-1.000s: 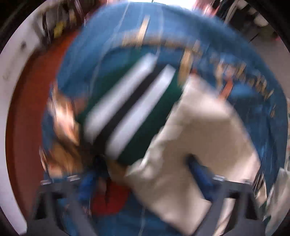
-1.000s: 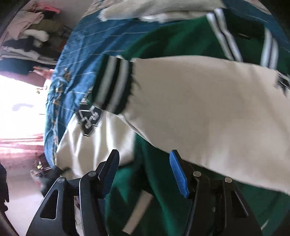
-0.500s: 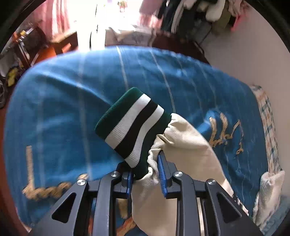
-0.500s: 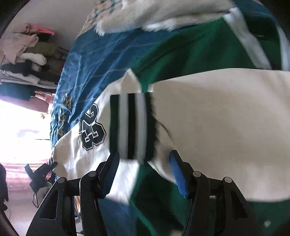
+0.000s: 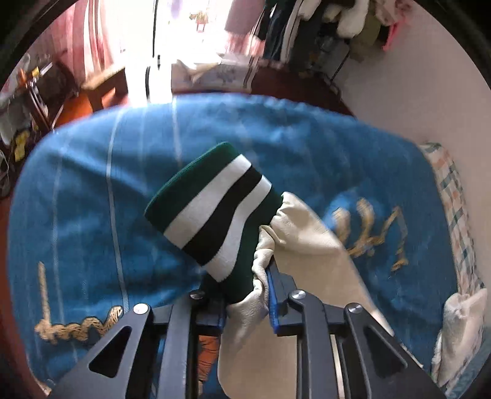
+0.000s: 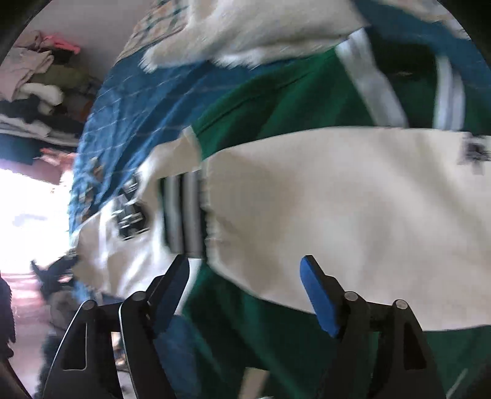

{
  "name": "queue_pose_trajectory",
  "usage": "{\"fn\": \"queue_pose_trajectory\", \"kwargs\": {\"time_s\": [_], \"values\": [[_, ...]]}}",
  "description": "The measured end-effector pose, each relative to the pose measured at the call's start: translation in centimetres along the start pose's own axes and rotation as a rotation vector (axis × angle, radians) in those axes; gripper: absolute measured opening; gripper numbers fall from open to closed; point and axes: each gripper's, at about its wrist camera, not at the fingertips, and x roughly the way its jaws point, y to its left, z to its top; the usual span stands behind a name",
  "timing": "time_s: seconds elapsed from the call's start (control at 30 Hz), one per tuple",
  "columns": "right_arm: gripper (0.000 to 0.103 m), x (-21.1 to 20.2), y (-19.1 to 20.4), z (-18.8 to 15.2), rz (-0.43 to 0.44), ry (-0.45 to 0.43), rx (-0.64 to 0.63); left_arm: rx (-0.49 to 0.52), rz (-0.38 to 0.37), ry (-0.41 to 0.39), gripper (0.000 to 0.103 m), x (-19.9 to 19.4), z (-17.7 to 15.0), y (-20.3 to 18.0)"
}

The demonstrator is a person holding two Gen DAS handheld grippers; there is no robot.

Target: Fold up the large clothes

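Observation:
A green varsity jacket (image 6: 276, 104) with cream sleeves lies on a blue bedspread (image 5: 76, 199). My left gripper (image 5: 245, 294) is shut on the end of one cream sleeve (image 5: 310, 245), just behind its green cuff (image 5: 211, 205) with white and black stripes, and holds it above the bed. My right gripper (image 6: 245, 285) is open and empty, hovering over the jacket where the other cream sleeve (image 6: 337, 214) lies folded across the green body. That sleeve's striped cuff (image 6: 184, 211) lies just beyond the left finger.
A white fluffy blanket (image 6: 260, 27) lies past the jacket's collar and also shows in the left wrist view (image 5: 460, 325). Clothes hang on a rack (image 5: 337, 27) by the wall. A wooden stool (image 5: 104, 86) stands beyond the bed's end.
My left gripper has shut on the sleeve by its cuff and lifted it off the bed, swinging to face the window. My right gripper has drifted slightly over the jacket, staying open.

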Motion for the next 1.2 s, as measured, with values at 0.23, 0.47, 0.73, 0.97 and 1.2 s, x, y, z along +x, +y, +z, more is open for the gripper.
{"fn": "queue_pose_trajectory", "kwargs": {"time_s": [0.23, 0.47, 0.73, 0.97, 1.2], "values": [[0.088, -0.9, -1.8, -0.8, -0.497, -0.097, -0.079, 0.235, 0.009, -0.222, 0.014, -9.5, -0.3, -9.3], [0.088, -0.5, -2.3, -0.9, -0.468, -0.126, -0.024, 0.576, -0.074, -0.367, 0.013, -18.6, -7.4, -19.9], [0.088, -4.0, -7.4, -1.9, -0.419, -0.179, 0.105, 0.911, -0.316, -0.298, 0.013, -23.8, -21.1, -31.1], [0.088, -8.7, -20.5, -6.1, -0.422, -0.186, 0.361, 1.13, -0.557, -0.055, 0.013, -26.1, -38.2, -39.4], [0.088, -12.1, -31.4, -11.4, -0.451, -0.153, 0.553, 1.37, -0.606, 0.209, 0.019, -24.4, -53.6, -43.9]]}}
